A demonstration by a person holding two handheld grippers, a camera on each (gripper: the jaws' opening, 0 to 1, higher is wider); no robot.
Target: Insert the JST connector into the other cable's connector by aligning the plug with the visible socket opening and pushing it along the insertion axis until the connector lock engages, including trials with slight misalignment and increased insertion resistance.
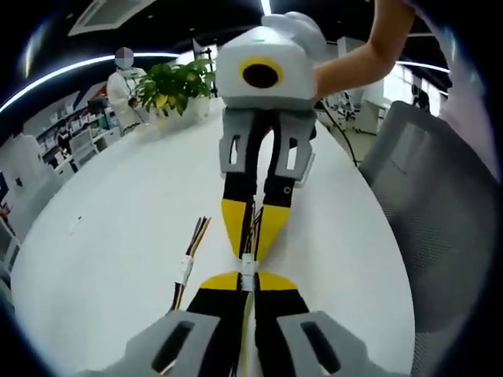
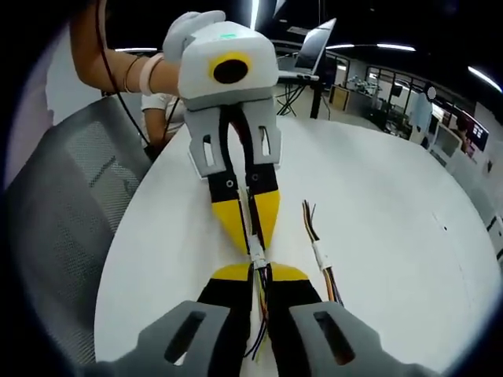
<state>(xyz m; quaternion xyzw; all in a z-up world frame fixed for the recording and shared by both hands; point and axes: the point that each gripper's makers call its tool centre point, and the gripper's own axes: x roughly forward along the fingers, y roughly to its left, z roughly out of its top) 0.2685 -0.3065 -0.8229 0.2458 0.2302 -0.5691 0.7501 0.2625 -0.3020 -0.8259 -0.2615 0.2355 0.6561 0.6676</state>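
Observation:
Two white JST connectors meet end to end between the facing gripper tips, at the joint (image 1: 247, 267) in the left gripper view and the joint (image 2: 257, 258) in the right gripper view. I cannot tell whether they are locked. My left gripper (image 1: 247, 280) rises from the bottom, its yellow tips shut on one connector's cable. It reaches down from above as the left gripper (image 2: 253, 242) in the right gripper view. My right gripper (image 2: 261, 272) is shut on the other cable, whose coloured wires trail back between its jaws. It shows opposite as the right gripper (image 1: 251, 250).
A spare cable (image 1: 187, 267) with a white connector and coloured wires lies on the white table (image 1: 102, 228), also seen as the spare cable (image 2: 321, 255). A grey mesh chair (image 1: 440, 204) stands at the table's edge. A potted plant (image 1: 177, 85) and a person (image 1: 122, 90) are beyond.

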